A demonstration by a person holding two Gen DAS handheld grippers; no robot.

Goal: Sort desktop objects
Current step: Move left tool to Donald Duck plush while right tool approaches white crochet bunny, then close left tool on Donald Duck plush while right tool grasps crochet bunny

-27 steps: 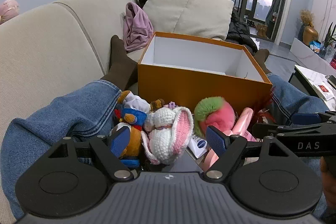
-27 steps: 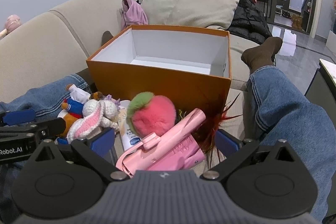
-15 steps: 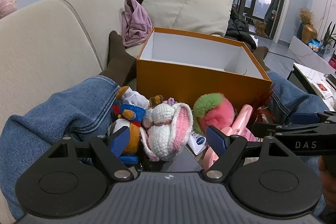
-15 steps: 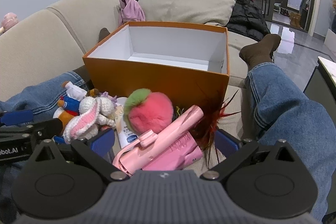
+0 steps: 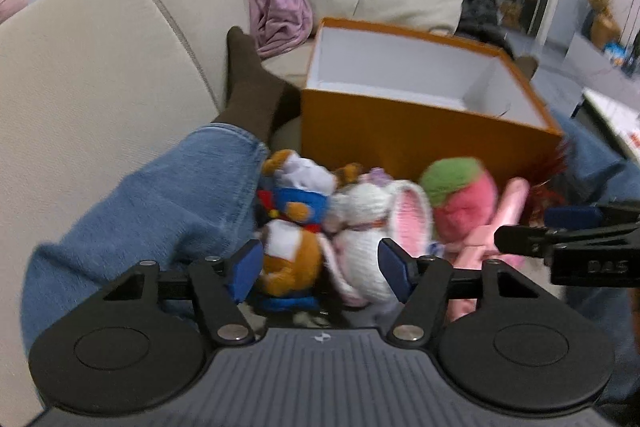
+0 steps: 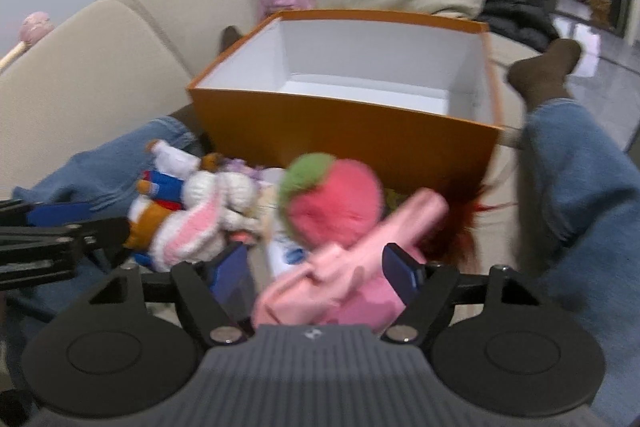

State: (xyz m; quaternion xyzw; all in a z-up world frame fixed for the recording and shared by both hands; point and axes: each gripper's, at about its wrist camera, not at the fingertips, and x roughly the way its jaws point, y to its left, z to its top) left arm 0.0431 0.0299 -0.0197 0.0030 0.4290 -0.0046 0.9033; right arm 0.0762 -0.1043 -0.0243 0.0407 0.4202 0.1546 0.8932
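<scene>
Orange card formed the open box (image 6: 344,143), white inside, standing on the sofa (image 5: 92,75) just behind the toy heap. Blur smeared the pink plastic tool (image 6: 352,267) lying between the right gripper's (image 6: 318,273) spread, untouching jaws. The left gripper (image 5: 320,267), equally wide, straddled a crocheted white rabbit (image 5: 368,227) and half-hidden plush bear (image 5: 288,251). A fuzzy strawberry (image 6: 332,203) sat between.

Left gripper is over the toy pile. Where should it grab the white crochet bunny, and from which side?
Grip the white crochet bunny across its round white body, not the floppy pink-lined ear. Come down from above and toward the camera side: the orange box blocks the far side. The left gripper is open; one finger would probably need to slip between the bunny and the brown bear toy pressed against it.
</scene>
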